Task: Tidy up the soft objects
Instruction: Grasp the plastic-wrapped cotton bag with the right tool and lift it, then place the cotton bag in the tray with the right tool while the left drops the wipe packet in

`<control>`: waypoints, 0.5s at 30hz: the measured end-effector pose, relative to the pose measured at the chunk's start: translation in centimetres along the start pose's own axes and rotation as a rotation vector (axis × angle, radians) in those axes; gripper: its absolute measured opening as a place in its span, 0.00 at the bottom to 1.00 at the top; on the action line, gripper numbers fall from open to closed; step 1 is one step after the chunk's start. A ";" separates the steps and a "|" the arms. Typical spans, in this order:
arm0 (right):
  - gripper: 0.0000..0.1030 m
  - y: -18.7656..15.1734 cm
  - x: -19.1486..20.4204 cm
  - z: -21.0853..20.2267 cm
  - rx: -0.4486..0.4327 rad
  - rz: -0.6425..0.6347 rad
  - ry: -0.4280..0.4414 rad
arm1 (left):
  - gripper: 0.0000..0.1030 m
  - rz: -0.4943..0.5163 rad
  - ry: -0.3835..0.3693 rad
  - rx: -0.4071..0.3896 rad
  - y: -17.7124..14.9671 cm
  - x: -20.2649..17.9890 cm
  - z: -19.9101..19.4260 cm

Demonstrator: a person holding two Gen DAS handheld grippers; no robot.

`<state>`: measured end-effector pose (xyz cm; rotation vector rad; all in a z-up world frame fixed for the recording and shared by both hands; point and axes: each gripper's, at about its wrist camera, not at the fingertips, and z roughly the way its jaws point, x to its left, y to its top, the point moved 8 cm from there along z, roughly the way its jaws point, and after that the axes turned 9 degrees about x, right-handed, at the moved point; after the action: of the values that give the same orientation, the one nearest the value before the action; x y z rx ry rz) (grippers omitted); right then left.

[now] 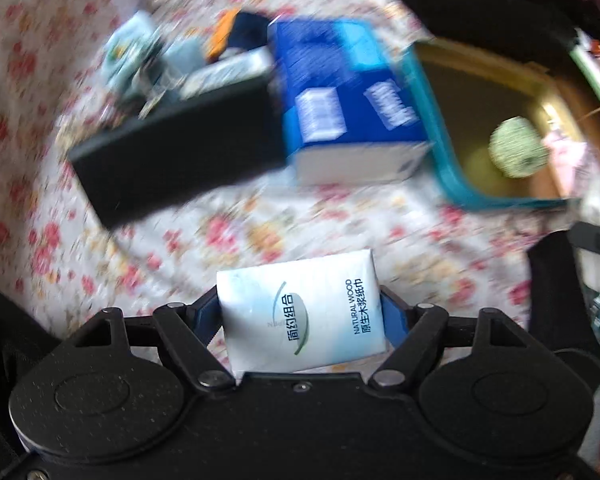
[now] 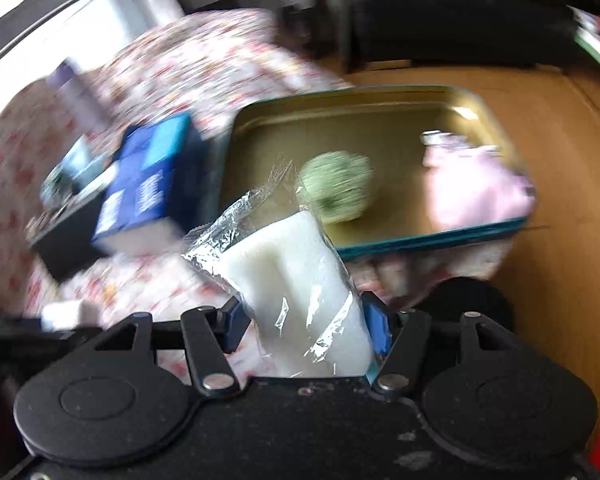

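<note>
While both pairs of tongs are partly closed, each pinches one soft thing. The left gripper (image 1: 302, 312) has its blue pads pressed against the two sides of a single white tissue pack (image 1: 300, 316), which stands out ahead of the jaws above the flowered cloth (image 1: 340, 224). The right gripper (image 2: 306, 316) clamps one white sponge (image 2: 296, 280) in crinkled clear wrap, its free end tilted up and to the left.

Ahead of the left tongs lie one black box (image 1: 172, 152) and, touching it on the right, one blue tissue box (image 1: 348, 96); a blurred heap of small items sits beyond the black box, too smeared to count. Farther right is one teal-rimmed tin tray (image 1: 448, 160).

Just beyond the right tongs, that tray (image 2: 420, 240) holds one green ball (image 2: 336, 188) and one pink cloth (image 2: 472, 188), apart from each other. The tray rests partly on the flowered cloth and partly on a wooden surface (image 2: 560, 280).
</note>
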<state>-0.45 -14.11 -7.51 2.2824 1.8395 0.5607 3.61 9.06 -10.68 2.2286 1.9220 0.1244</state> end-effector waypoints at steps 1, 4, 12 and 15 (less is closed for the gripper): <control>0.57 0.6 -1.1 0.0 -0.005 0.041 -0.014 | 0.70 0.016 -0.007 -0.011 0.4 -0.6 -0.6; 0.57 2.1 -3.7 -0.2 -0.019 0.135 -0.026 | 0.71 0.062 -0.019 -0.041 1.6 -2.8 -1.8; 0.57 7.8 -6.7 -1.0 -0.110 0.228 -0.057 | 0.71 0.169 -0.033 -0.097 4.1 -6.9 -3.1; 0.57 10.4 -7.2 -0.8 -0.130 0.230 -0.060 | 0.71 0.191 -0.027 -0.106 5.0 -8.0 -3.3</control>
<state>7.41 -23.54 -4.50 2.4097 1.4774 0.6162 6.57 0.81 -5.97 2.3253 1.6456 0.2169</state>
